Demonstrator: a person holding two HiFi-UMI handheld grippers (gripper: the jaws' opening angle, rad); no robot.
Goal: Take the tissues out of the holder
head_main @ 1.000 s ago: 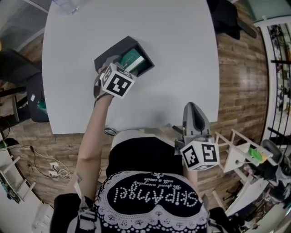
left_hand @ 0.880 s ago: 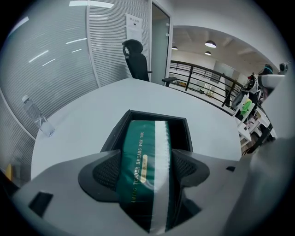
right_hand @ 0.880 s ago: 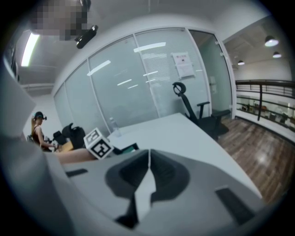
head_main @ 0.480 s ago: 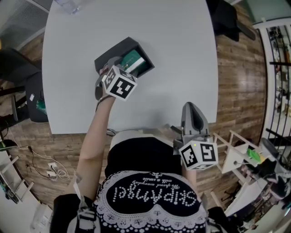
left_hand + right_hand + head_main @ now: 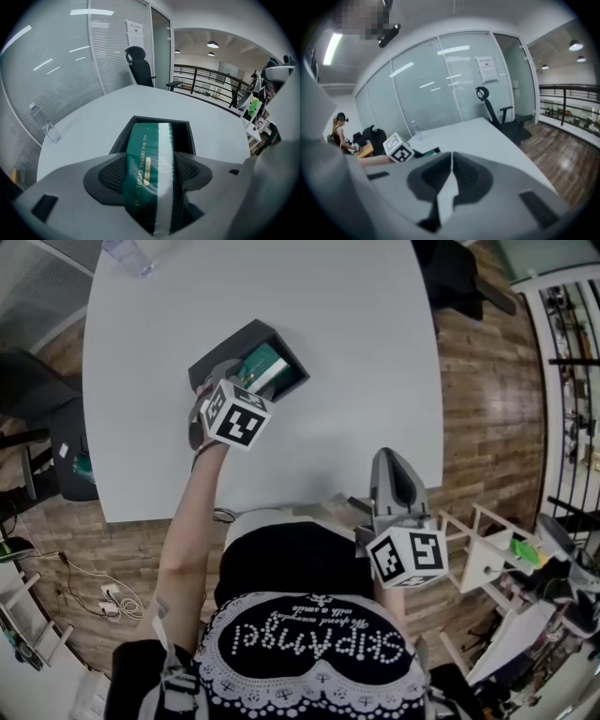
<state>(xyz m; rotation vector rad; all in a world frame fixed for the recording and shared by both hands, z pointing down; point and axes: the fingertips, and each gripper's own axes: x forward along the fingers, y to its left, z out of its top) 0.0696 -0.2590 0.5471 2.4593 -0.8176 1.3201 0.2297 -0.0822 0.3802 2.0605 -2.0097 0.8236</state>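
Your left gripper [image 5: 152, 176] is clamped on the pack of tissues [image 5: 149, 157]. The two jaws press against the pack's long sides, held apart only by its width. It is a soft green pack with a white band running along its length and pale lettering that reads "TENDER DREAMS FOR YOU". Its near end sits between your jaws, and its far end reaches into the holder [image 5: 161, 120].

The holder is a black open-topped box on the white table [image 5: 89, 124]. The pack is the only thing visible in it, and it fills most of the opening. Dark inner wall shows along the right side and at the far end. You cannot tell from the left gripper view whether the pack's underside touches the holder's floor.

In the head view the holder [image 5: 225, 345] stands toward the left half of the table [image 5: 347, 352], turned at an angle to the table's edges. The green pack [image 5: 262, 364] shows inside it, and your left gripper [image 5: 230, 382] reaches in from the near side.

Your right gripper [image 5: 451, 176] has its jaws pressed together with nothing between them. In the head view your right gripper [image 5: 389, 465] is held at the table's near edge, close to your body and well apart from the holder.

A clear water bottle [image 5: 44, 124] stands near the table's far left corner. A black office chair [image 5: 138, 63] stands beyond the table, in front of a glass wall.
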